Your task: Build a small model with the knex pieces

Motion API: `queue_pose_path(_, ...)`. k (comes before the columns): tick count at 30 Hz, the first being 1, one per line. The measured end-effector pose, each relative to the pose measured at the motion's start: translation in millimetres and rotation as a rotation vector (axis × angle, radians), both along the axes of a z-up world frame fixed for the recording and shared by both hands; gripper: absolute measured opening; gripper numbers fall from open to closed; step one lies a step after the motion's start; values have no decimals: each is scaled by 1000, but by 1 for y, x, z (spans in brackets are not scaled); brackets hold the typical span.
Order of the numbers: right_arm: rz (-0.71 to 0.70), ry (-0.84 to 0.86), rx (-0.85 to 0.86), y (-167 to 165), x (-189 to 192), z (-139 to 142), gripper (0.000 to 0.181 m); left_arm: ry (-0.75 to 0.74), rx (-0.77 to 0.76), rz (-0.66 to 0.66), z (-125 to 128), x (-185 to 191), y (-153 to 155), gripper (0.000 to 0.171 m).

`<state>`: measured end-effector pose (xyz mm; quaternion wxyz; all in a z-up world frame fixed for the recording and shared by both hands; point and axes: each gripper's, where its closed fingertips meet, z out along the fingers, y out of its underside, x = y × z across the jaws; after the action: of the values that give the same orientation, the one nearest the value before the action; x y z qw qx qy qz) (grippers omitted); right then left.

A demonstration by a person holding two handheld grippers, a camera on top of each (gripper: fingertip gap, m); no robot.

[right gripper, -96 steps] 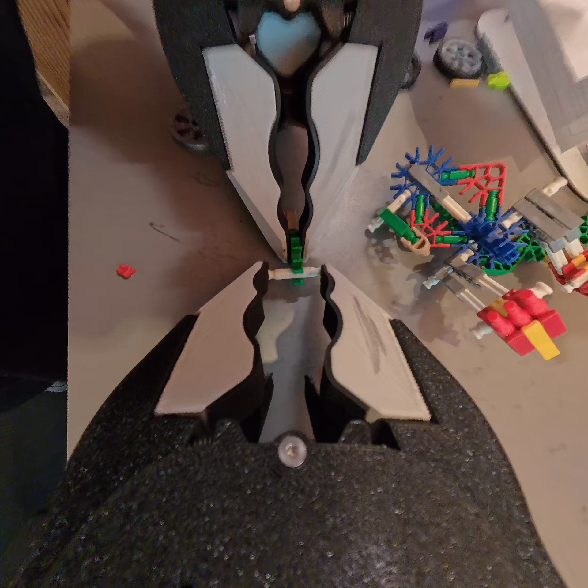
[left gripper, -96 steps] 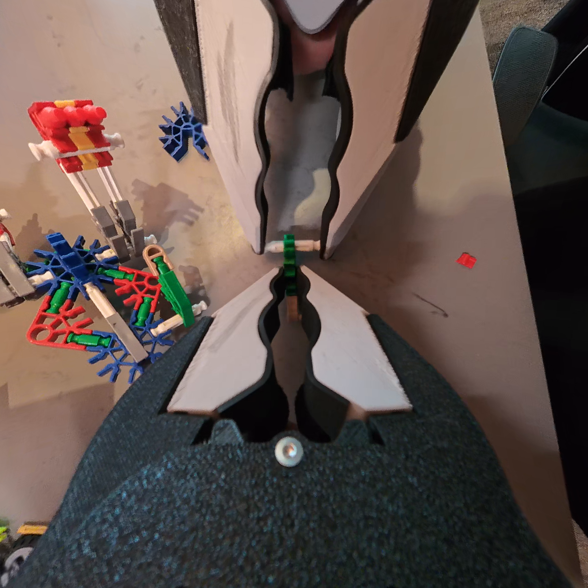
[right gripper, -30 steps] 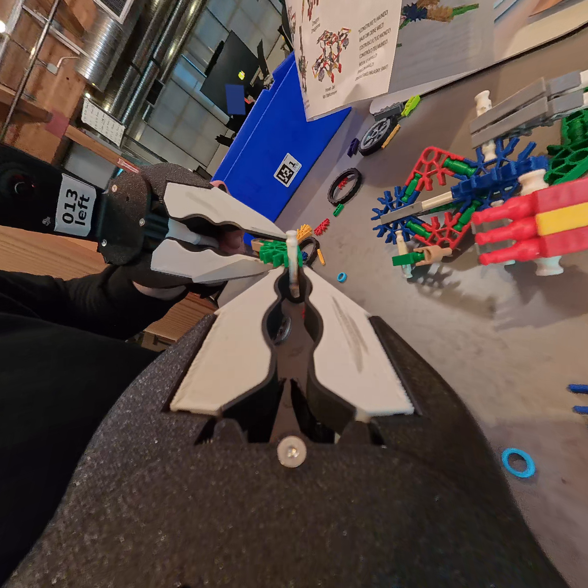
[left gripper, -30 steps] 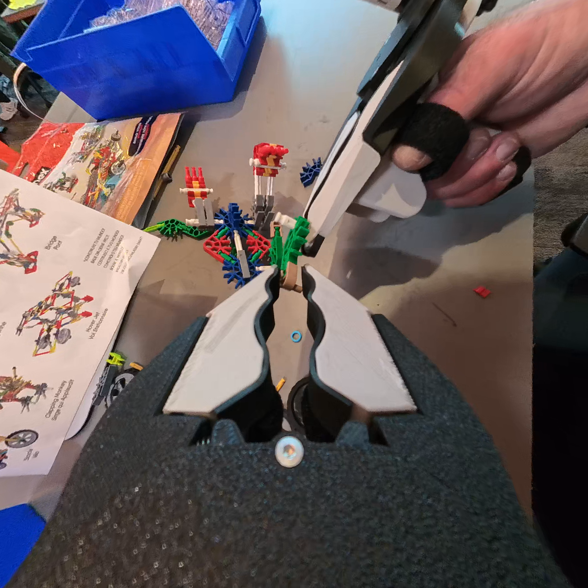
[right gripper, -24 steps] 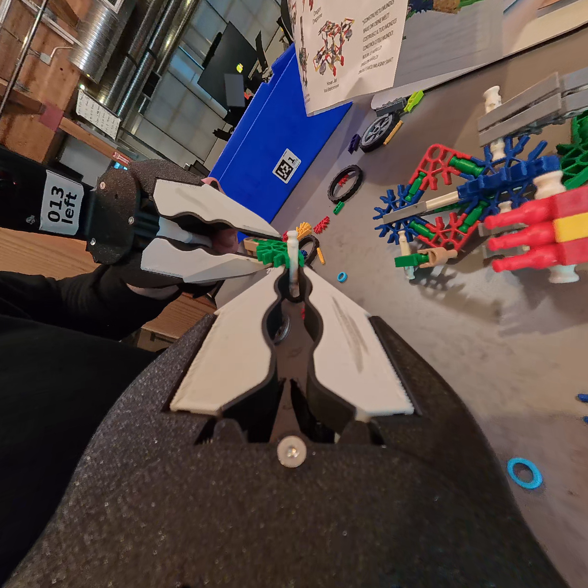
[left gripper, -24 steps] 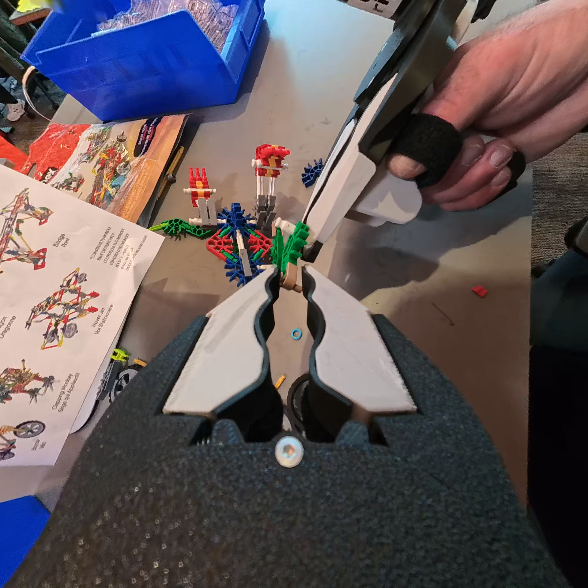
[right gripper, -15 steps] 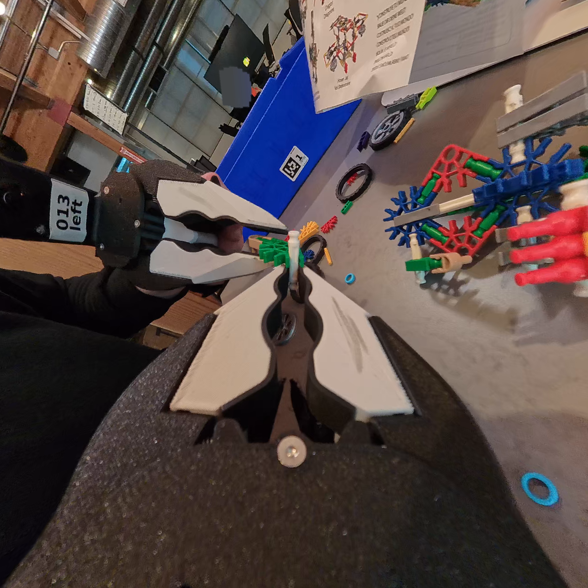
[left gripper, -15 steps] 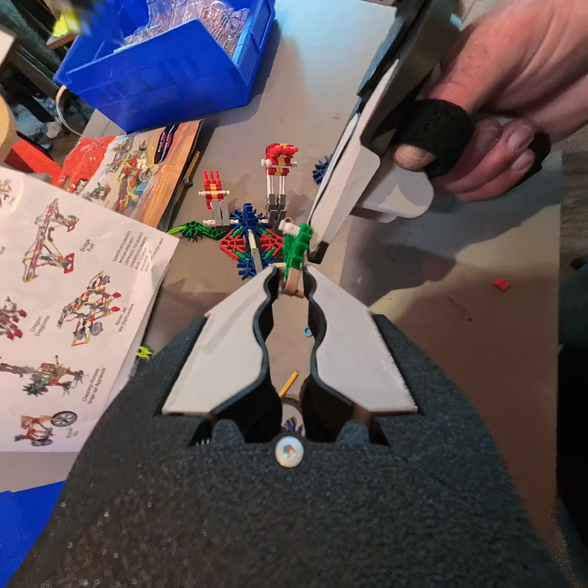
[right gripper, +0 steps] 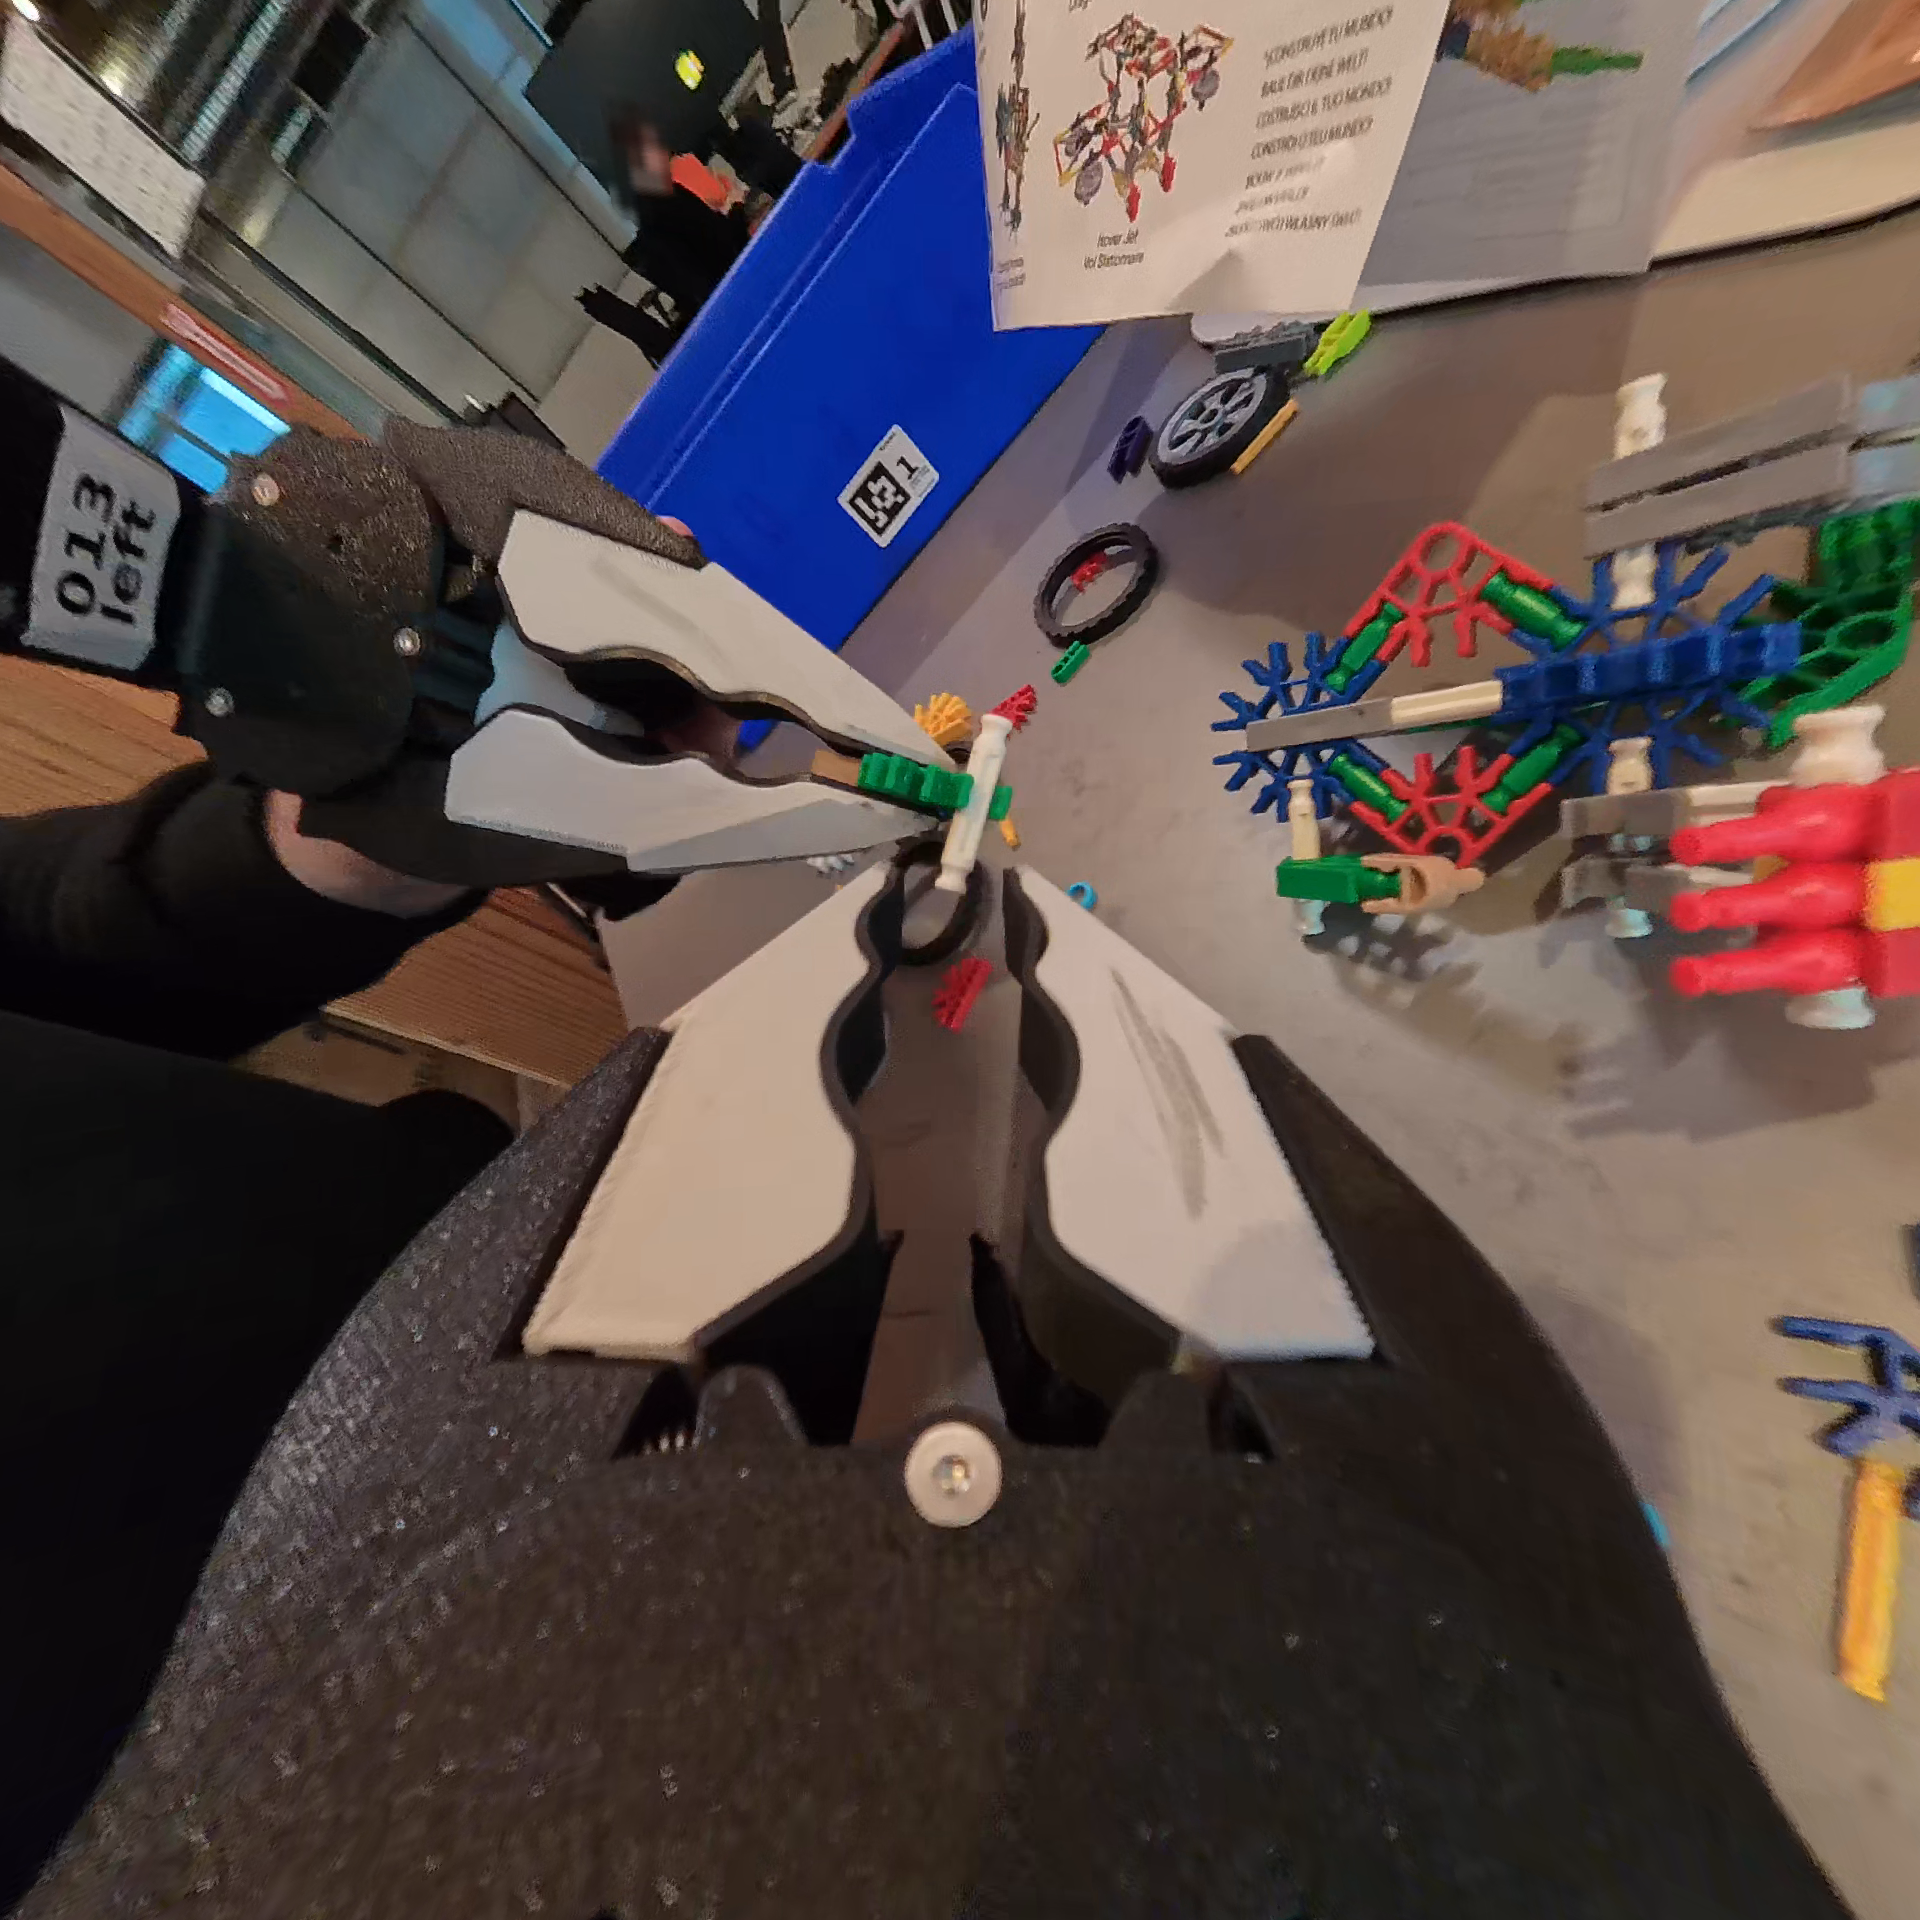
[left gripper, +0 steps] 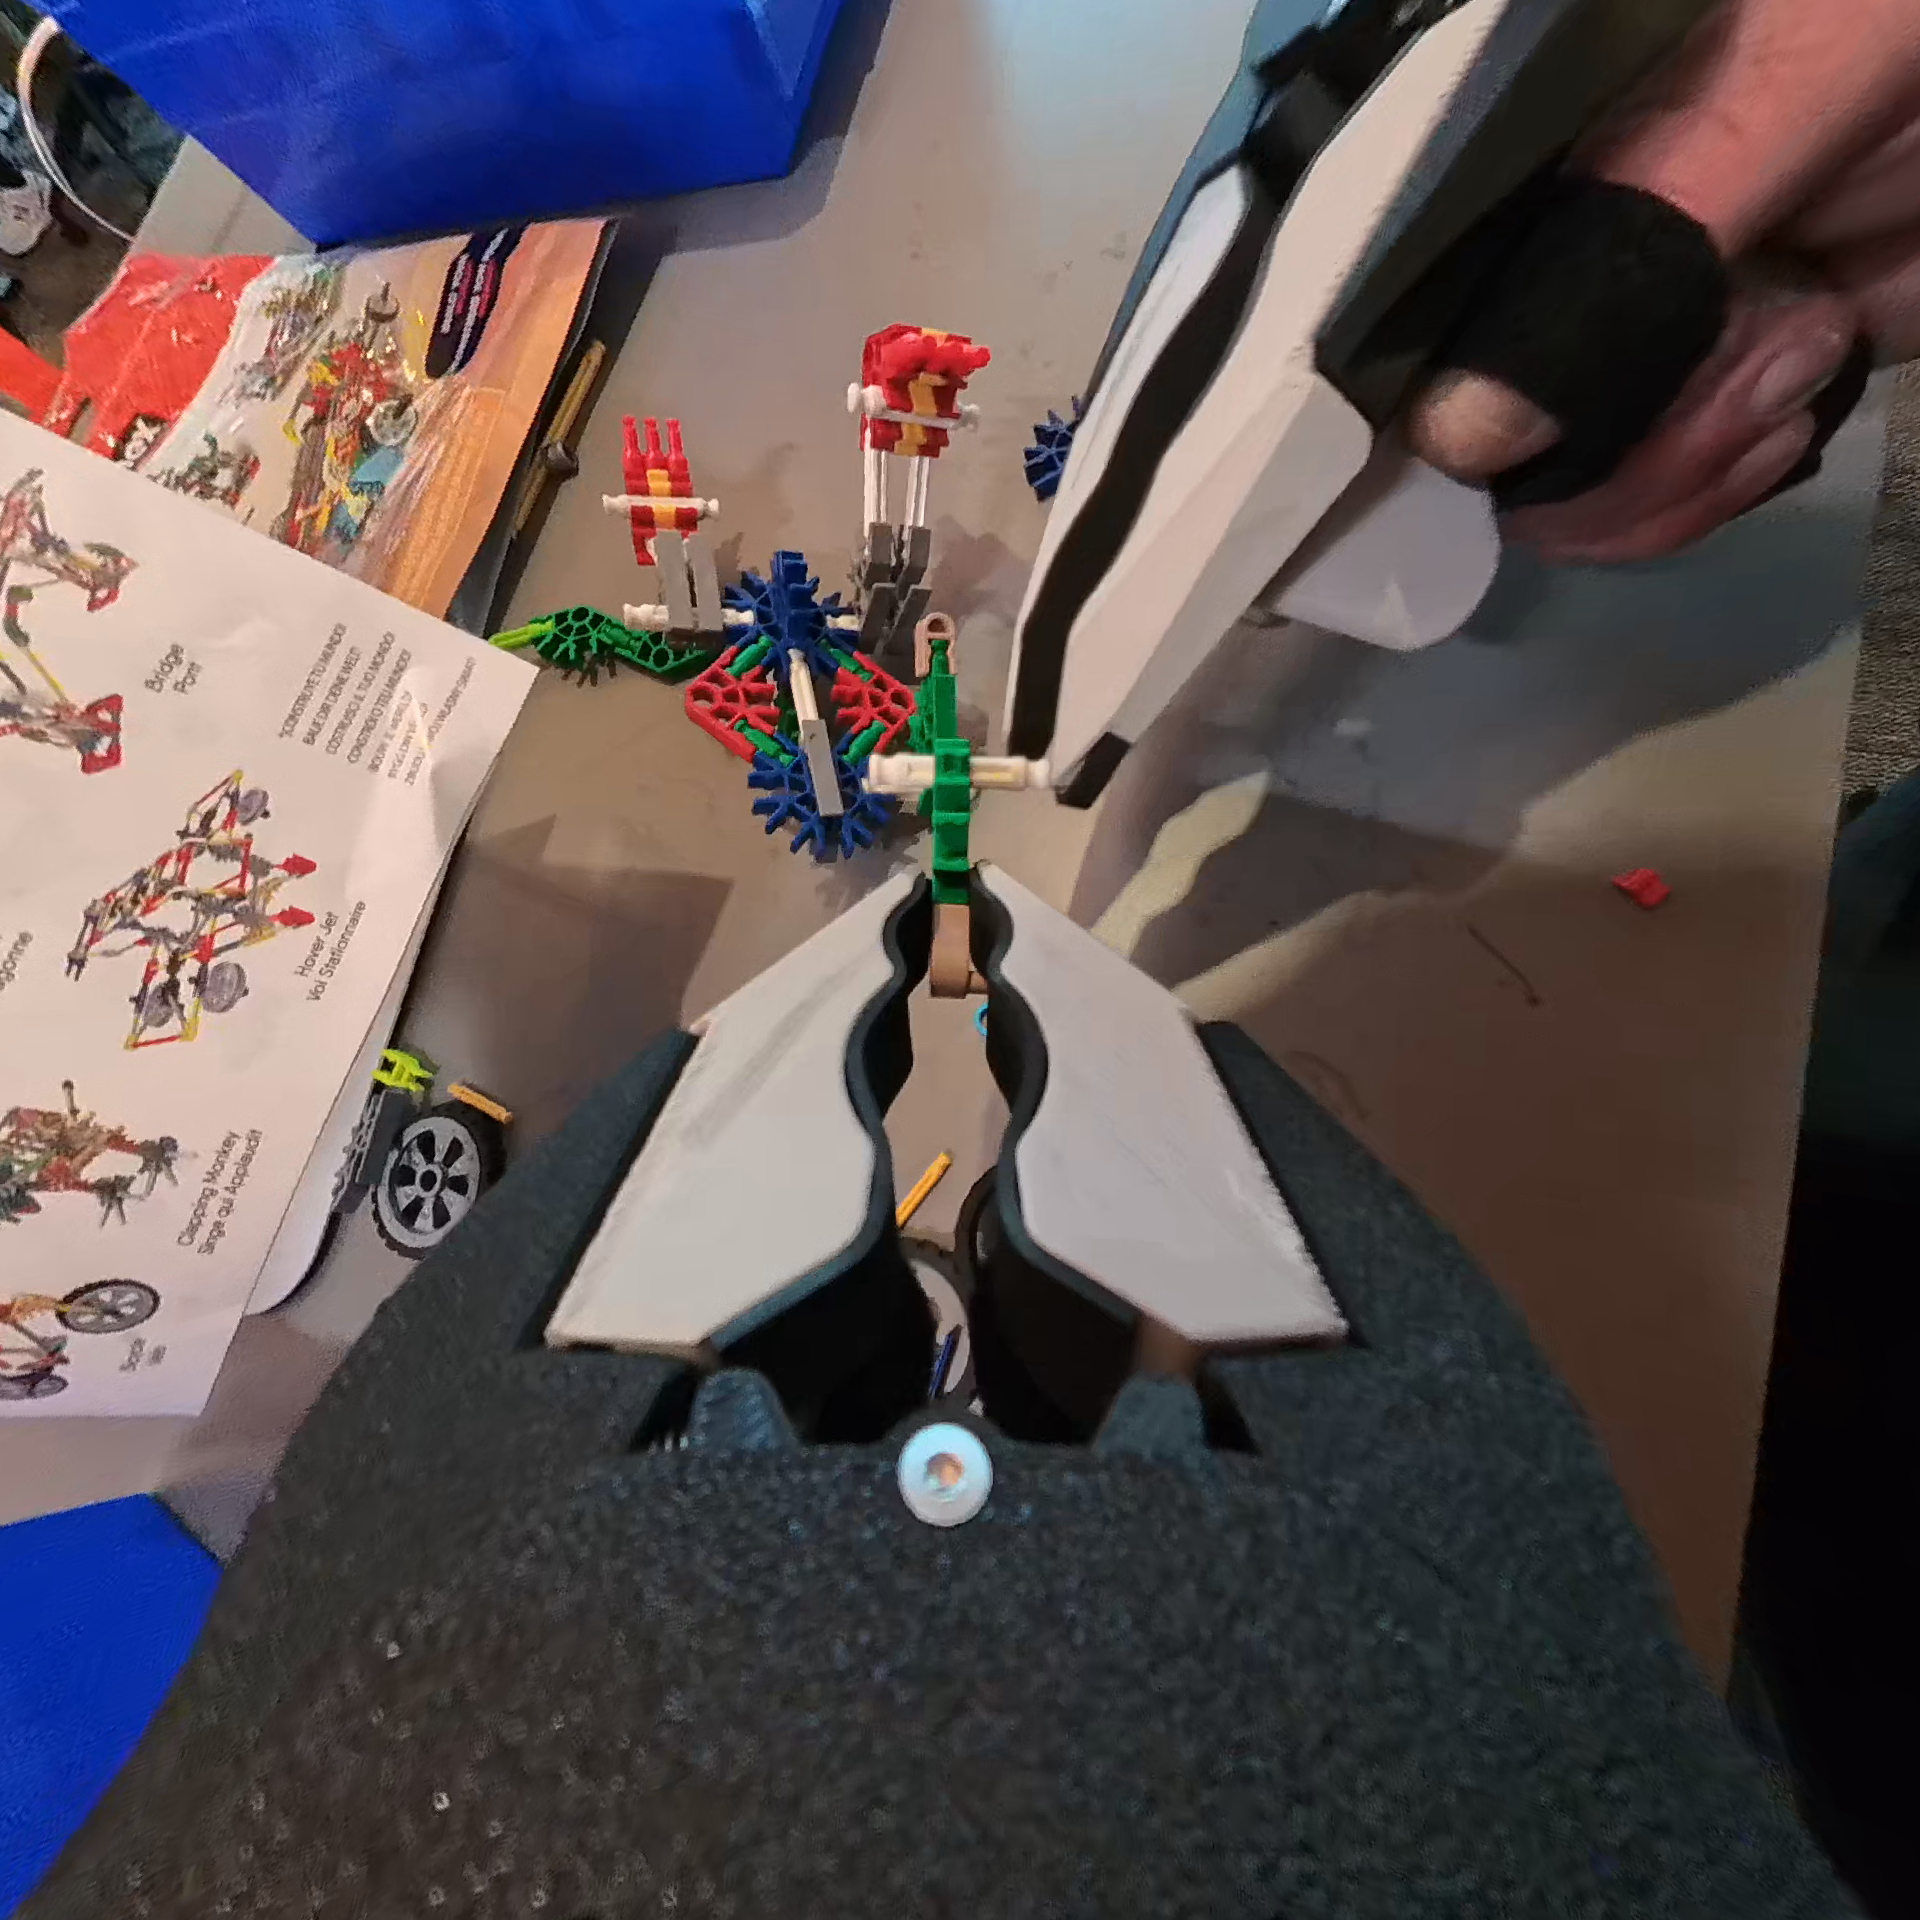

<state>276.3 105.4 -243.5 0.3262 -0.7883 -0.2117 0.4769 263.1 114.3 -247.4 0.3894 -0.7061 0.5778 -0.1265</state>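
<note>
My left gripper [left gripper: 951, 894] has its jaws pinched tight on a green connector [left gripper: 948, 800] with a tan clip [left gripper: 951, 961] at its base, held above the grey table [left gripper: 1403, 1039]. My right gripper [right gripper: 945, 883] has parted jaws, its tips just beside the white rod [right gripper: 971, 805] crossing that connector, gripping nothing.

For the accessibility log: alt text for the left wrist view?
The left tongs pinch a tan-ended green plastic connector crossed by a short white rod; the right tongs, held by a hand, sit open at the rod's end.
</note>
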Motion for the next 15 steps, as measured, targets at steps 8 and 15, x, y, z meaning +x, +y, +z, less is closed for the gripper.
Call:
queue_pose_path(8, 34, -199, 167, 0, -3, -4, 18, 18, -26, 19, -3, 1, 2, 4)
queue_pose_path(15, -3, -162, 137, 9, -2, -4, 6, 23, -21, 31, -3, 0, 5, 4)
